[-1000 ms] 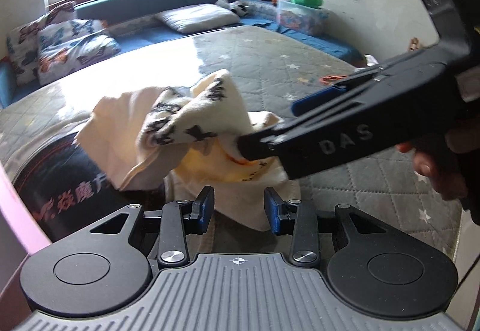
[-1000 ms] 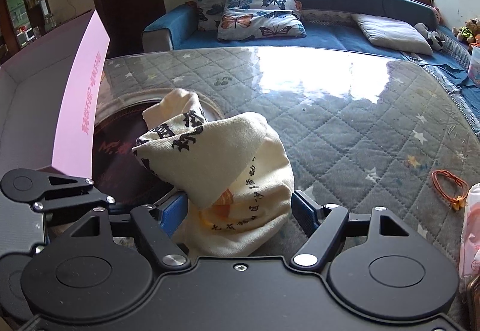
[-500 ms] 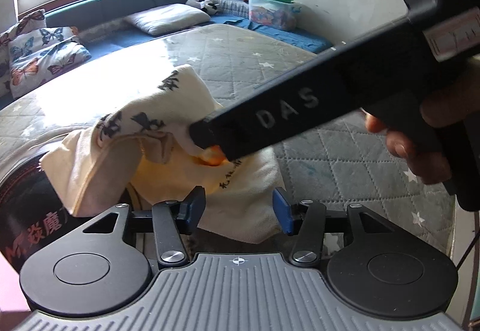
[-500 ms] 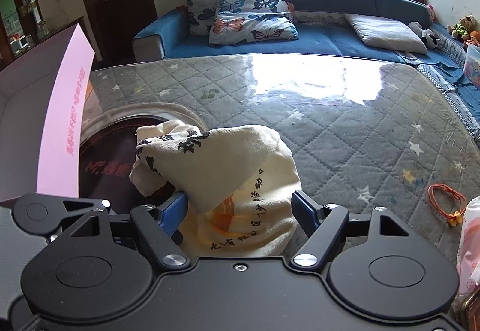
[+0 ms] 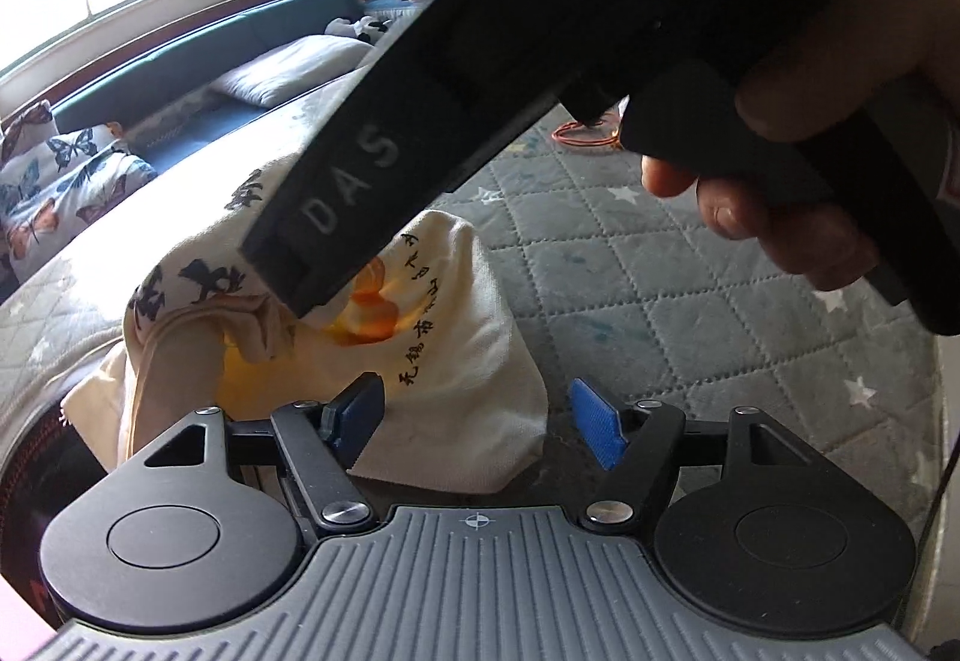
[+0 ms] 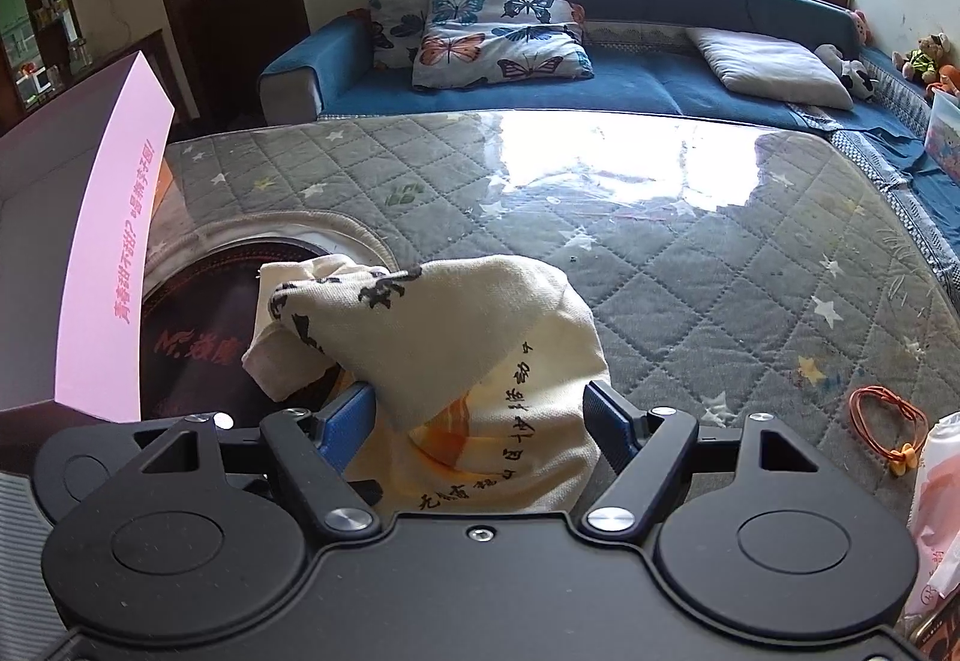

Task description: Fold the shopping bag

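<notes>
The cream cloth shopping bag [image 5: 456, 361] with black characters and an orange print lies bunched on the quilted table. It also shows in the right wrist view [image 6: 480, 361]. My left gripper [image 5: 477, 418] is open, its blue pads on either side of the bag's near edge. My right gripper [image 6: 480, 418] is open with the bag's folded flap between its fingers; in the left wrist view its body [image 5: 372, 181] reaches over the bag from the upper right.
A pink box flap [image 6: 114, 253] stands at the left. A dark round mat [image 6: 198, 313] lies under the bag's left part. An orange cord [image 6: 882, 415] and a plastic packet [image 6: 936, 505] lie right. A blue sofa [image 6: 600, 79] with cushions is behind.
The right gripper has moved lower and nearer over the bag, pressing the flap down. The left gripper's jaws have opened wider and it has moved closer to the bag.
</notes>
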